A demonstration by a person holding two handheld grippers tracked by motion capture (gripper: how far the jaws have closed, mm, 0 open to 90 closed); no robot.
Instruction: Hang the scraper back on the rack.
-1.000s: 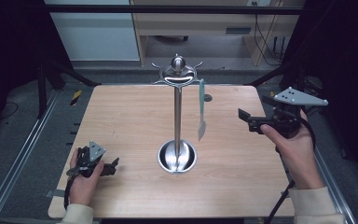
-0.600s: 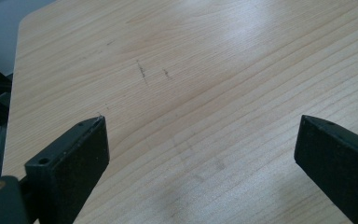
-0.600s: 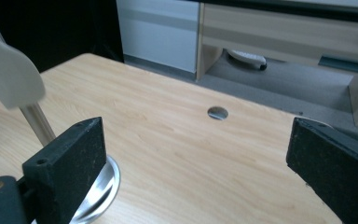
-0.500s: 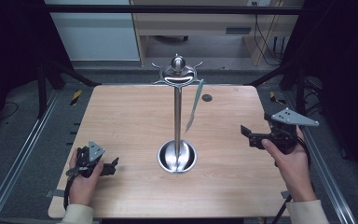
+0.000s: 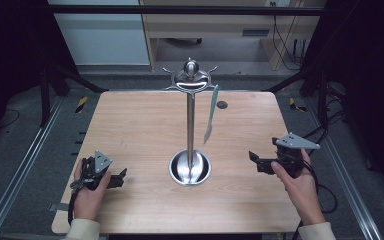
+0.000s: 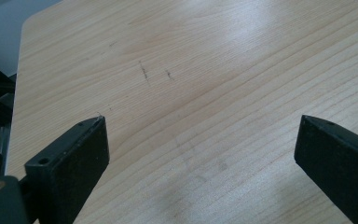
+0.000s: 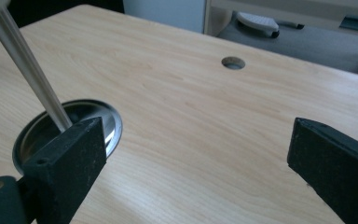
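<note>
Knife hangs blade-down from a hook of the steel stand at the table's middle, tilted, its tip beside the pole and well above the round base. In the high view, the left gripper lies low on the wooden table near its front left corner, jaws parted and empty. The right gripper sits to the right of the stand's base, jaws spread, holding nothing, well apart from the knife. Against a second ago, the right gripper has dropped from up beside the knife down toward the table's front right, and the knife now swings at a slant; the left gripper has not moved. Dark frame rails flank the table, with grey floor and a desk behind.

In the left gripper view, both black jaws stand wide apart over bare, lightly scuffed wood.

In the right gripper view, the jaws gape wide and empty, the stand's base and pole at left, a cable hole ahead.
</note>
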